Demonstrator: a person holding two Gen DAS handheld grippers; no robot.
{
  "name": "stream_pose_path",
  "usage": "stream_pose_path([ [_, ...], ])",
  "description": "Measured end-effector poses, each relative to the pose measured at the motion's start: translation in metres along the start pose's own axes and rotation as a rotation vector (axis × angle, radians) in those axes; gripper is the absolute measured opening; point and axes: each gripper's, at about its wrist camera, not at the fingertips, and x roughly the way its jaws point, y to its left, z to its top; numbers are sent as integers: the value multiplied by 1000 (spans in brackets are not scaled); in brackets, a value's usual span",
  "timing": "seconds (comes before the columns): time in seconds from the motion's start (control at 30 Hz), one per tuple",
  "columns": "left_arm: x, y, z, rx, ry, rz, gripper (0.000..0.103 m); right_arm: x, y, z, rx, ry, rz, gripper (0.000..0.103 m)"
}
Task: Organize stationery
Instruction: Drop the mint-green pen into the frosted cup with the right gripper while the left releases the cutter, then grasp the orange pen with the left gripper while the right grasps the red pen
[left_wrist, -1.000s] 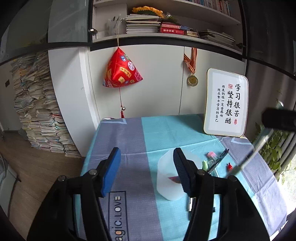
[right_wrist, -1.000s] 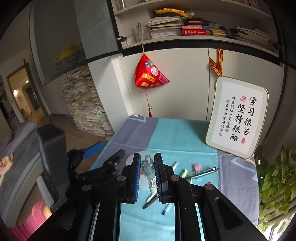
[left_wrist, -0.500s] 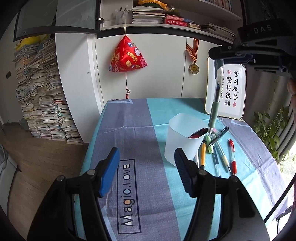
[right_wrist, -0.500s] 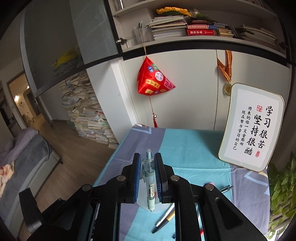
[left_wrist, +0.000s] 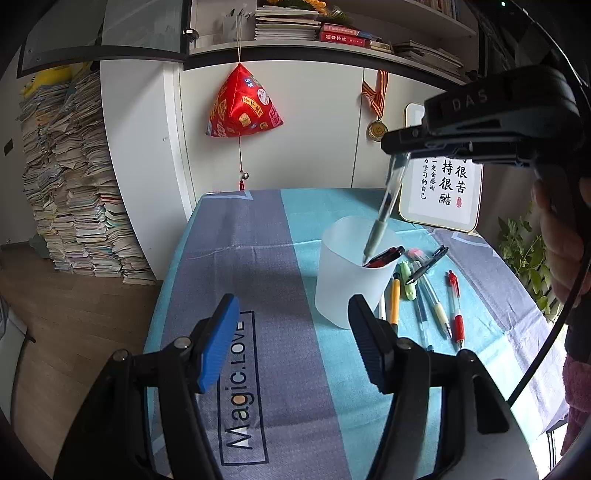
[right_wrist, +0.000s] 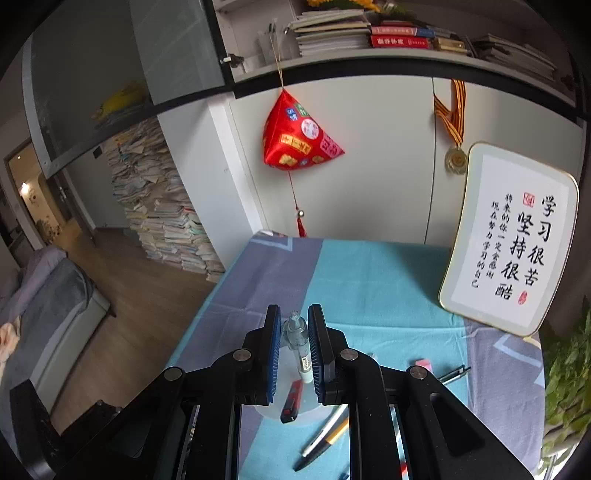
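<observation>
The right gripper (right_wrist: 293, 349) is clamping a pen (left_wrist: 382, 210) tip-down over the cup (left_wrist: 351, 282) (one red pen (left_wrist: 384, 255) inside), the left gripper (left_wrist: 291, 341) is standing released, and several loose pens (left_wrist: 436, 306) are awaiting collection.

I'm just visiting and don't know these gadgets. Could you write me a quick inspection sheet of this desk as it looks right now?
Surface: table under a grey and teal cloth.
Job's things: translucent cup with a red and black pen inside; more pens lie beside it.
Clutter: framed calligraphy sign.
Grippers: right gripper shut on a clear pen, tip at the cup's mouth; left gripper open, empty, near the cup.
Cables: nothing seen.
Surroundings: red hanging ornament, medal, paper stacks, plant.
</observation>
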Motion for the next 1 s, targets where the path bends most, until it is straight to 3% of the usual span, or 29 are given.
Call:
stream_pose_path([
  [0.3, 6, -11, -7, 13, 32, -21, 60, 23, -21, -28, 61, 105, 12, 16],
  [0.63, 12, -22, -14, 19, 72, -54, 60, 17, -21, -40, 35, 139, 7, 17],
  [0.67, 13, -24, -15, 21, 79, -62, 59, 13, -22, -43, 29, 142, 7, 18],
  [0.77, 19, -33, -19, 39, 102, -86, 58, -7, -23, -52, 15, 121, 13, 40],
  [0.9, 30, -51, -26, 72, 138, -127, 55, -39, -33, -67, 7, 76, -7, 41],
  [1.0, 44, -67, -31, 104, 172, -143, 50, -50, -49, -83, 14, 87, -84, 41],
])
